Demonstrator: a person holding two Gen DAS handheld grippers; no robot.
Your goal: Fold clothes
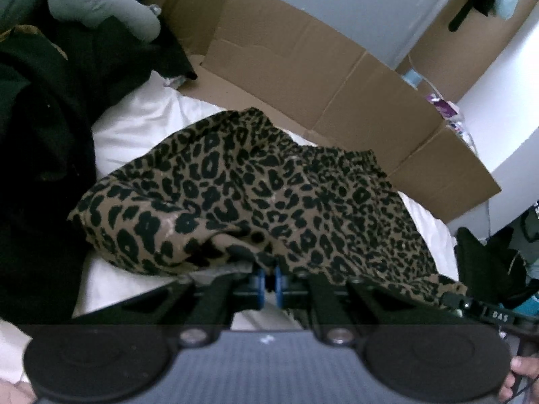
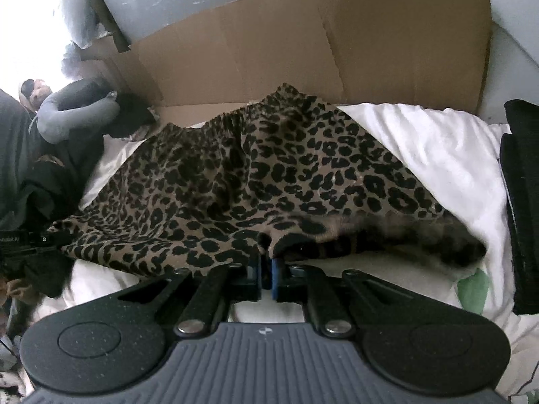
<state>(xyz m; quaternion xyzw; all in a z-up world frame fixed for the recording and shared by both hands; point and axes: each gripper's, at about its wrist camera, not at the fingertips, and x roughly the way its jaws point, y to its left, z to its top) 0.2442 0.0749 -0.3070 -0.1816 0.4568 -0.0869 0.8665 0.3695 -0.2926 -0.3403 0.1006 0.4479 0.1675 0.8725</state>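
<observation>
**Leopard cloth pinched at both ends**

Leopard-print garment (image 1: 256, 195) lies spread over the white bed (image 1: 134, 128), its gathered waistband at the far edge, touching the cardboard (image 1: 320, 77) that stands behind it. My left tongs (image 1: 268, 281) are closed on the near hem, blue pads pressed together with cloth between them. My right tongs (image 2: 266, 271) are likewise clamped on the near hem, which bunches and blurs just to their right. Dark clothes (image 1: 40, 128) are heaped at the left of the bed, with a grey plush toy (image 1: 101, 0) on top. A black bundle (image 2: 522, 202) sits at the bed's right side.
</observation>
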